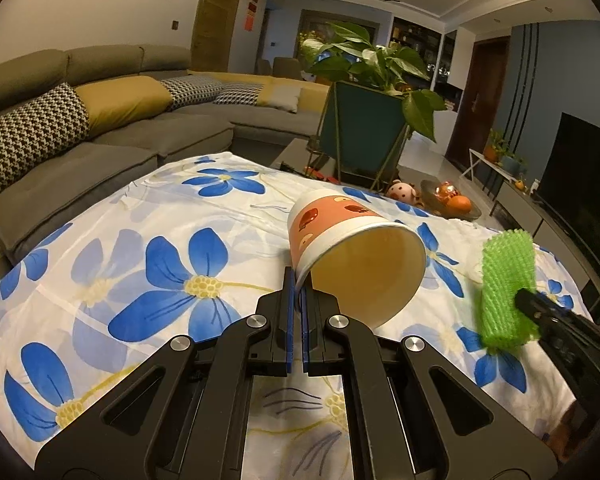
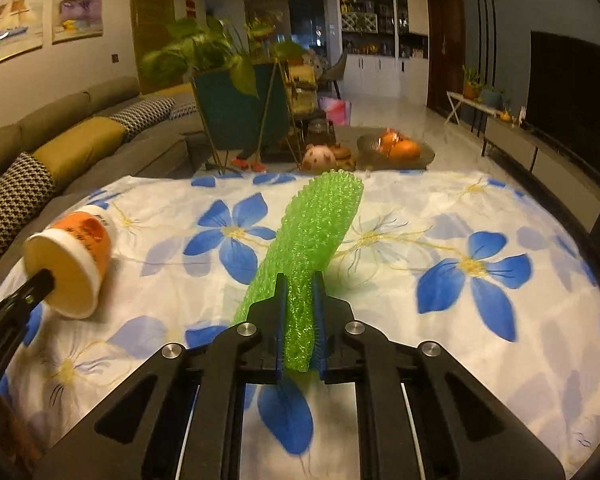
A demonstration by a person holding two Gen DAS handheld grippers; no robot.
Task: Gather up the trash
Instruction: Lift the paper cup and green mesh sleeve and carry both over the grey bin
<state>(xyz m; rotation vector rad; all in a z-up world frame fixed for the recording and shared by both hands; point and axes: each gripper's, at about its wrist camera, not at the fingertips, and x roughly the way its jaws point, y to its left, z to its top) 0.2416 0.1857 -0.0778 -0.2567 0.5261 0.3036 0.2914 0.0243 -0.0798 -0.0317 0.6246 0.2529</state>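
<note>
My left gripper (image 1: 299,286) is shut on the rim of an orange and white paper cup (image 1: 348,248) and holds it on its side above the flowered cloth (image 1: 172,240), mouth towards me. The cup also shows at the left of the right wrist view (image 2: 72,260). My right gripper (image 2: 300,300) is shut on a green foam net sleeve (image 2: 316,236), held above the cloth. The sleeve (image 1: 506,288) and the right gripper (image 1: 536,304) show at the right of the left wrist view.
The white cloth with blue flowers covers the table (image 2: 460,260). Beyond its far edge stand a potted plant in a dark green planter (image 1: 364,128), a pig figurine (image 2: 320,158) and a dish of oranges (image 2: 396,148). A grey sofa (image 1: 100,140) runs along the left.
</note>
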